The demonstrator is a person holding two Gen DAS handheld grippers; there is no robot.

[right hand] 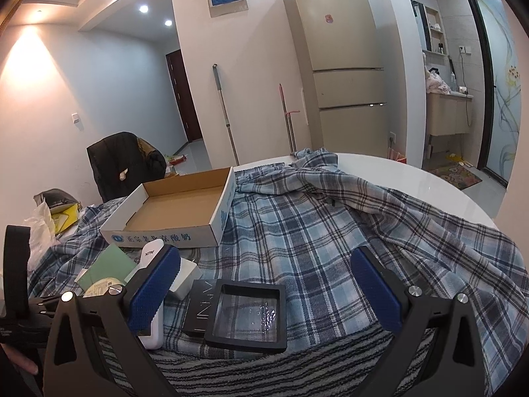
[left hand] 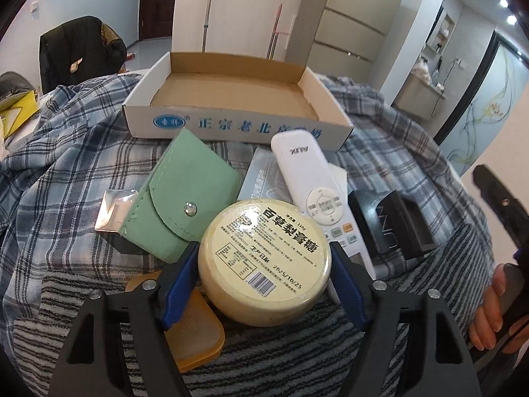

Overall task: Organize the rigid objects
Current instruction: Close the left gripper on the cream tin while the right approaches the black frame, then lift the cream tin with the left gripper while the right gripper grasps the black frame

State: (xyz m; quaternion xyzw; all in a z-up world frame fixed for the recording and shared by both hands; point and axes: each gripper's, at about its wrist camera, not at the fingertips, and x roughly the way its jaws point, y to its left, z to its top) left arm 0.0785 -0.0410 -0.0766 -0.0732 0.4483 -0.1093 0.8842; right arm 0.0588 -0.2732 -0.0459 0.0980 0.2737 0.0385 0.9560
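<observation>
My left gripper (left hand: 264,276) is shut on a round cream candy tin (left hand: 264,261) with a printed label, its blue pads against both sides. Behind the tin lie a green snap pouch (left hand: 175,195), a white remote (left hand: 314,192), a grey packet (left hand: 261,175) and a black square case (left hand: 393,225). An empty cardboard box (left hand: 231,96) stands further back. My right gripper (right hand: 264,294) is open and empty above the black case (right hand: 248,314). The right wrist view also shows the box (right hand: 178,211), the remote (right hand: 150,254) and the pouch (right hand: 105,268).
An amber plastic lid (left hand: 195,334) lies under my left fingers. A plaid shirt (right hand: 330,231) and a striped towel (right hand: 264,370) cover the white round table (right hand: 413,178). A silver foil packet (left hand: 112,208) lies left of the pouch. A chair with a dark jacket (right hand: 122,162) stands beyond.
</observation>
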